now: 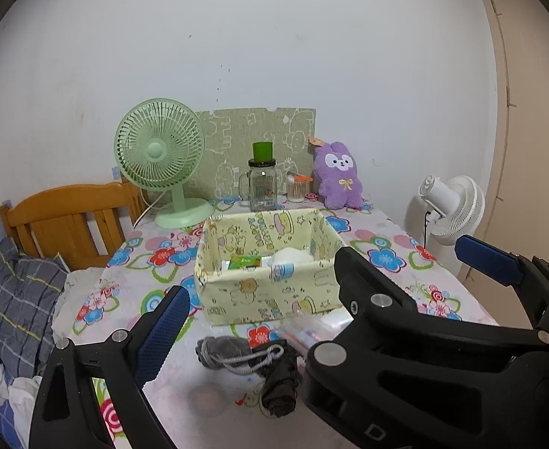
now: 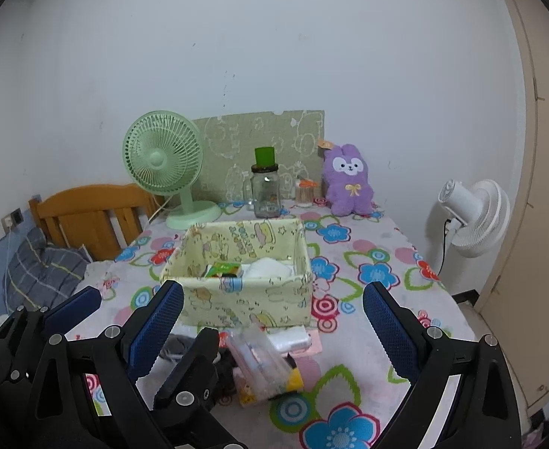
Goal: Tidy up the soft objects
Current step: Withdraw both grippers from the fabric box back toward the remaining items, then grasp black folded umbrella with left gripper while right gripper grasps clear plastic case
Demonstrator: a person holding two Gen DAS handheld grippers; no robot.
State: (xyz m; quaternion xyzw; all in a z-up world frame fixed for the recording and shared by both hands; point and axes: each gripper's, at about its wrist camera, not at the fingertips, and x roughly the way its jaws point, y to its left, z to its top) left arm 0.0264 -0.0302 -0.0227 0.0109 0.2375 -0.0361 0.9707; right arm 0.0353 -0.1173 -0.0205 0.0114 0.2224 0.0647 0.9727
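A flowered desk [image 2: 379, 247] against a white wall carries a fabric box [image 2: 244, 295], with grey socks [image 1: 248, 366] just before it, beneath both grippers' empty, wide-open jaws, left [image 1: 259, 288] and right [image 2: 274, 321].

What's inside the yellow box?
Inside the box you can see a small green packet and something soft and white. The front wall hides the bottom, so anything lower down can't be seen.
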